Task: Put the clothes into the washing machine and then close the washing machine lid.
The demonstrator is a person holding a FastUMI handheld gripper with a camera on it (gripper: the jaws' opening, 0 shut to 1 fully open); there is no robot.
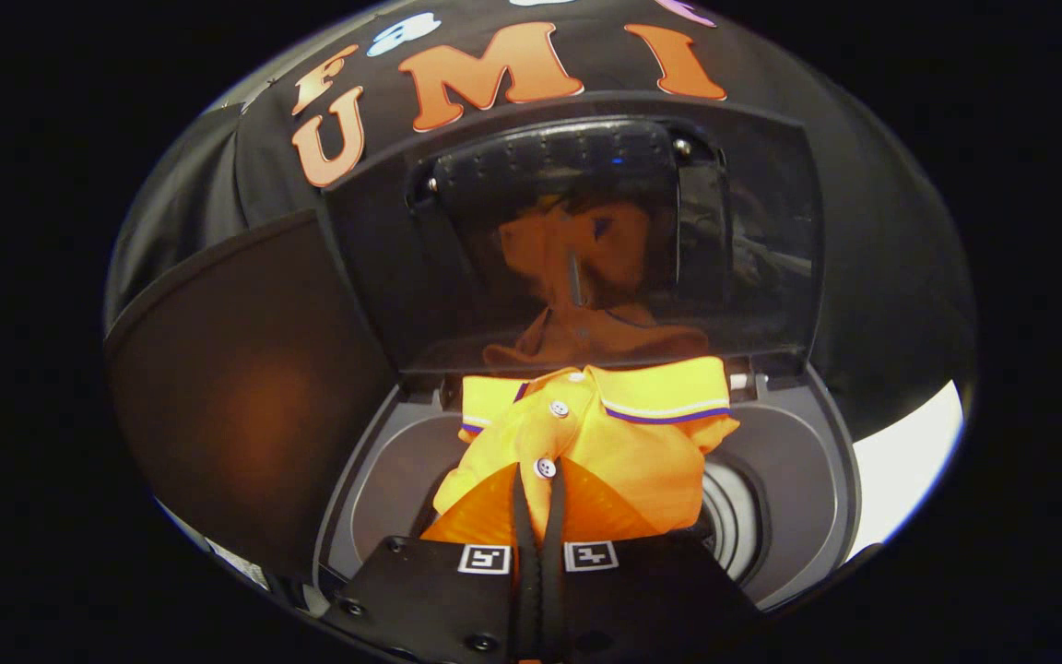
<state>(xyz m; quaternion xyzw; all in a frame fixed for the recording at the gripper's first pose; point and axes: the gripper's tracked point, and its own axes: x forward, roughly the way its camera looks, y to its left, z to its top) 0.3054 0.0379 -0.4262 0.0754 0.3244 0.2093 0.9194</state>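
Orange polo shirt point(614, 443) w/ white buttons hangs over the washing machine point(798, 480) opening, pinched in the gripper point(538, 489), fingers nearly together on fabric just below a button. Dark lid point(771, 231) stands up behind, mirroring the shirt.

Orange shirt over an open top-loading washer

An orange polo shirt point(628, 452) with white buttons and a purple-and-white striped collar hangs bunched over the round drum opening of the dark grey top-loading washing machine point(794, 470); its tinted, glossy lid point(577, 249) stands raised upright at the machine's back edge, mirroring the shirt
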